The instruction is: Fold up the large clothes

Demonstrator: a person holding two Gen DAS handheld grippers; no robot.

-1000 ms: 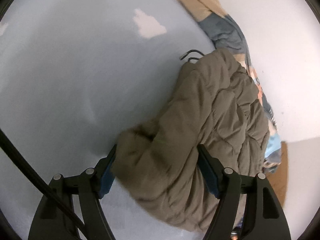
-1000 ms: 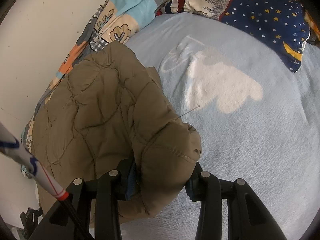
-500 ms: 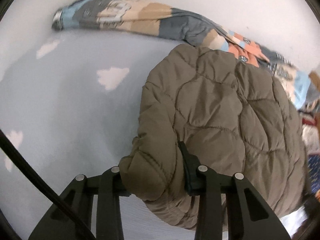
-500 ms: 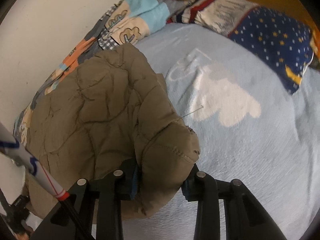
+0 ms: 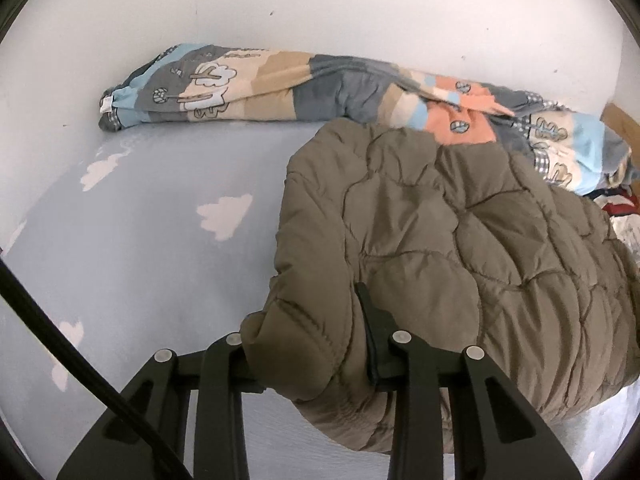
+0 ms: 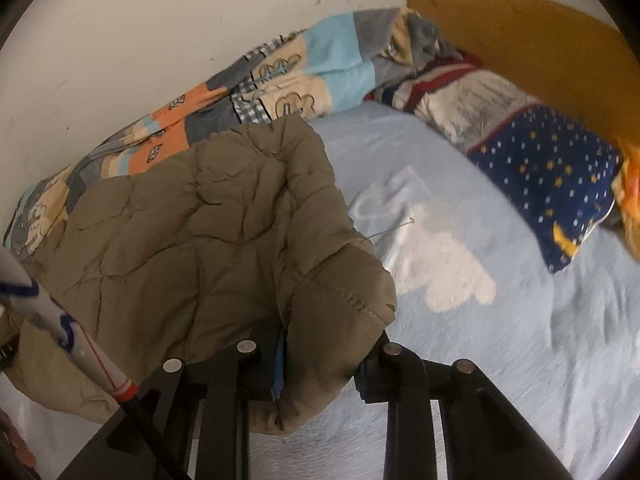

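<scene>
jacket (image 5: pixel 460 264) lifted since before | pinched in both closing grippers

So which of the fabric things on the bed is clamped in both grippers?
The olive quilted jacket. The left gripper and right gripper are closing on its edge, while the patchwork blanket and starry pillow lie untouched.

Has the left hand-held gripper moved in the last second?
Yes. The left hand-held gripper, closing on the quilted jacket, lifted and rolled: the patchwork blanket along the wall went from steeply slanted to level across the view.
</scene>
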